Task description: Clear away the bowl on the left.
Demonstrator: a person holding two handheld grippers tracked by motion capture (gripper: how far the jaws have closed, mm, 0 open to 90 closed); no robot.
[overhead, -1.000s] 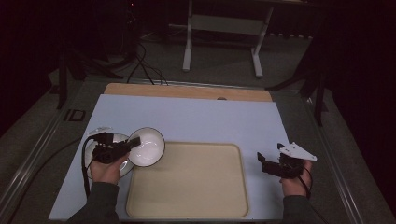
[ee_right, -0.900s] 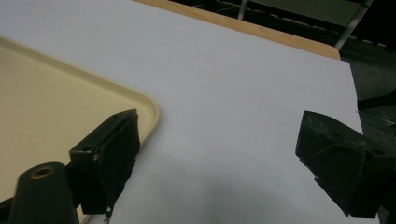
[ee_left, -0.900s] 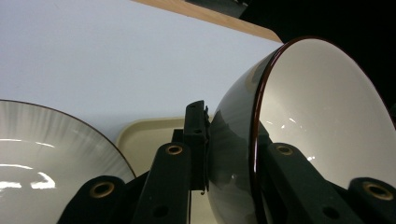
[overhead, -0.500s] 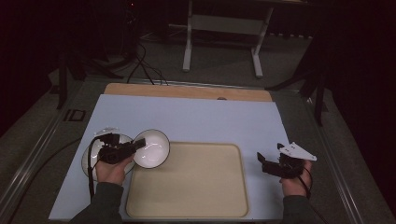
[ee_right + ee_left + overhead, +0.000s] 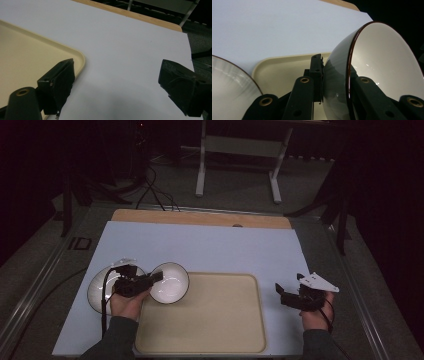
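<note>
Left tongs [image 5: 156, 277] pinching tilted white bowl [image 5: 170, 282] rim, opening facing right; right tongs [image 5: 288, 292] spread, empty

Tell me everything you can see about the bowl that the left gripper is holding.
The bowl is round and deep, glossy white inside, grey outside, with a thin dark brown rim; it looks ceramic. The left gripper clamps its wall, one jaw inside and one outside. It is tilted, over the top left corner of the beige tray, beside a second bowl. It looks empty.
</note>
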